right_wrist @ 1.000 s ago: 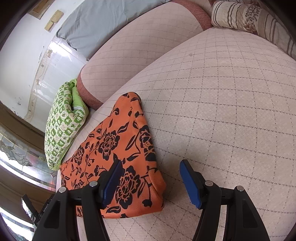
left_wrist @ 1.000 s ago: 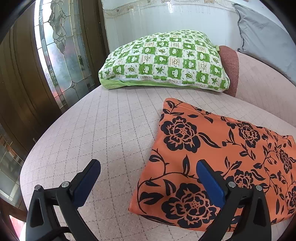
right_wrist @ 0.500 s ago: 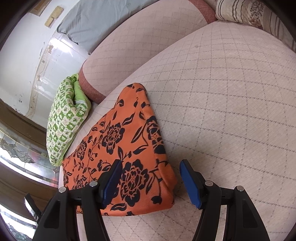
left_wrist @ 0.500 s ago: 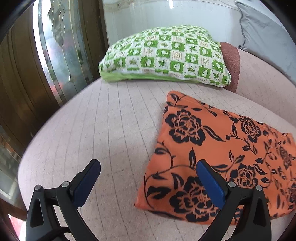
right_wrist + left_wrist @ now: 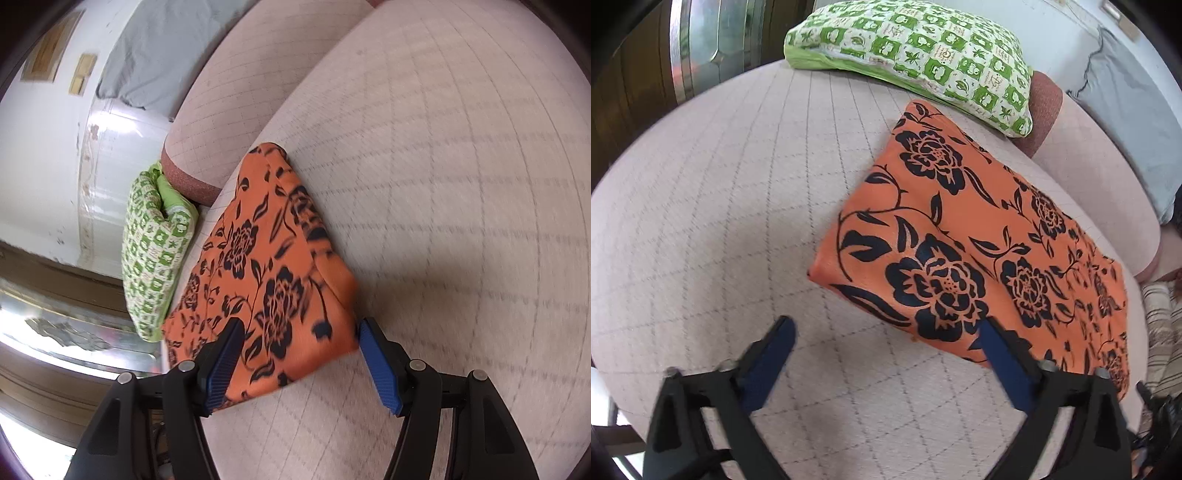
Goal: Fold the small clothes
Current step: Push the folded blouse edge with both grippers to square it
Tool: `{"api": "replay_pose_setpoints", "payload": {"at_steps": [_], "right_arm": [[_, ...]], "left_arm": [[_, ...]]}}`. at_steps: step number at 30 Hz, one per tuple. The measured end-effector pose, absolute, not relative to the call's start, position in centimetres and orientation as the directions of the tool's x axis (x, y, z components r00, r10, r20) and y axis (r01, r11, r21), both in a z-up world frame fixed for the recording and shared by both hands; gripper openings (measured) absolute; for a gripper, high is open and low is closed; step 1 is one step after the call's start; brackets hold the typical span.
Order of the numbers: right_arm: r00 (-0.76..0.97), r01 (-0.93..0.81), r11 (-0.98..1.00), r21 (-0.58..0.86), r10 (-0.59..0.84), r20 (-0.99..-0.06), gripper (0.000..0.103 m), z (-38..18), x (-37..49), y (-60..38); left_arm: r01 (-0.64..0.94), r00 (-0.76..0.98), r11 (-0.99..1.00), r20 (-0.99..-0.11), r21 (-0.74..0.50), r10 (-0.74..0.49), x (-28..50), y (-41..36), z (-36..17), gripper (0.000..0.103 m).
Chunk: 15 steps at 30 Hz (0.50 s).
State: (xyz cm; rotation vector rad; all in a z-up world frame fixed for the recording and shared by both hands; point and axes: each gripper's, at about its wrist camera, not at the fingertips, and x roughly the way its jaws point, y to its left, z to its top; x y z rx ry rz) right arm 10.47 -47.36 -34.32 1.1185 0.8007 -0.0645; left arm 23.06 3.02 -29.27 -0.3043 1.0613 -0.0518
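An orange cloth with black flowers point(image 5: 960, 229) lies folded flat on the pink quilted bed point(image 5: 720, 221). My left gripper point(image 5: 886, 326) hangs just above the cloth's near edge. Its jaws are closing; the right blue pad point(image 5: 1001, 354) overlaps the cloth's hem and the left pad sits over bare quilt, with neither pressing on fabric. In the right wrist view, my right gripper point(image 5: 301, 326) straddles the other near corner of the orange cloth point(image 5: 273, 266). It stands open, and the corner lies between the pads without being pinched.
A green checked pillow point(image 5: 923, 48) lies beyond the cloth, next to a pink bolster with a brown end point(image 5: 1078, 158) and a grey blanket point(image 5: 1130, 118). A striped cushion point(image 5: 1160, 332) is at the right. The bed's edge and a glass door point(image 5: 701, 44) are at the left.
Both grippers have sunk and tipped down toward the cloth's near edge. The left jaws have narrowed a little. The cloth's corner now sits between the right gripper's pads.
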Motion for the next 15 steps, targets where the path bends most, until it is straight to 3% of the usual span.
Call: {"api": "replay_pose_setpoints", "payload": {"at_steps": [2, 7, 10, 15], "right_arm": [[0.726, 0.425, 0.428, 0.798, 0.365, -0.583, 0.068, -34.9, 10.4, -47.3], [0.705, 0.448, 0.345, 0.825, 0.432, -0.563, 0.067, -37.0, 11.5, -46.5], [0.703, 0.451, 0.372, 0.811, 0.411, -0.580, 0.067, -36.9, 13.0, -45.9], [0.731, 0.456, 0.363, 0.812, 0.368, -0.575, 0.067, -37.2, 15.3, -45.8]], "left_arm": [[-0.116, 0.469, 0.952, -0.860, -0.284, -0.199, 23.7, 3.0, -30.1, 0.075], [-0.145, 0.492, 0.943, -0.849, -0.298, -0.193, 25.4, 2.8, -30.2, 0.075], [-0.171, 0.504, 0.931, -0.840, -0.323, -0.199, 26.8, 2.6, -30.4, 0.081], [-0.212, 0.550, 0.888, -0.801, -0.407, -0.236, 27.8, 2.9, -30.4, 0.081]]}}
